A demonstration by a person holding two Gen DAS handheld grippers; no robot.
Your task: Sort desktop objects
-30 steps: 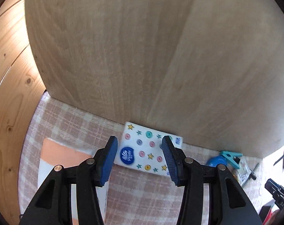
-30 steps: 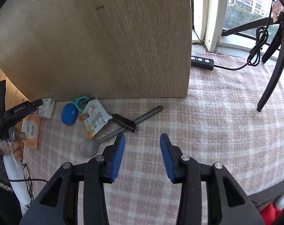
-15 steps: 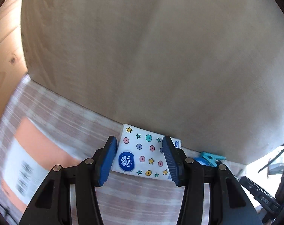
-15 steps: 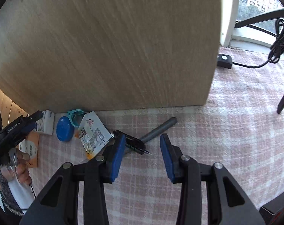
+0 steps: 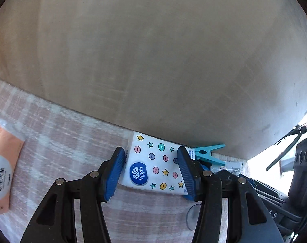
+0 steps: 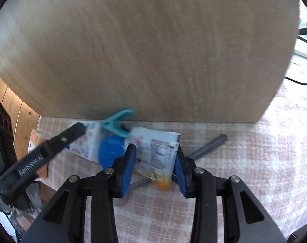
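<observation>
1. Left wrist view. The left gripper (image 5: 151,170) is held over the white tissue packet printed with stars and coloured dots (image 5: 153,168), which lies flat on the pink checked cloth of the desk (image 5: 62,133), against the foot of the upright pale wooden panel (image 5: 153,60). The jaws are spread and opening; the packet sits between them, and the blue pads (image 5: 113,174) are not seen to press on it. The step in hand is judged to be the approach for a grasp. The next move calls for lowering the jaws astride the packet's sides, then closing.

2. Left wrist view, further items. An orange-and-white flat pack (image 5: 3,162) lies well to the left, and a teal plastic clothes peg (image 5: 209,155) lies just beside the packet.

3. Right wrist view. The right gripper (image 6: 154,168) is placed over a white printed sachet with an orange corner (image 6: 157,154). The jaws are closing with the sachet between them; firm contact cannot be confirmed. The next move calls for completing the pinch before lifting.

4. Right wrist view only. A round blue plastic lid-like object (image 6: 111,149) and a grey metal spoon (image 6: 210,144) are shown, the spoon partly under the sachet; the left gripper is seen from the side above the tissue packet.
</observation>
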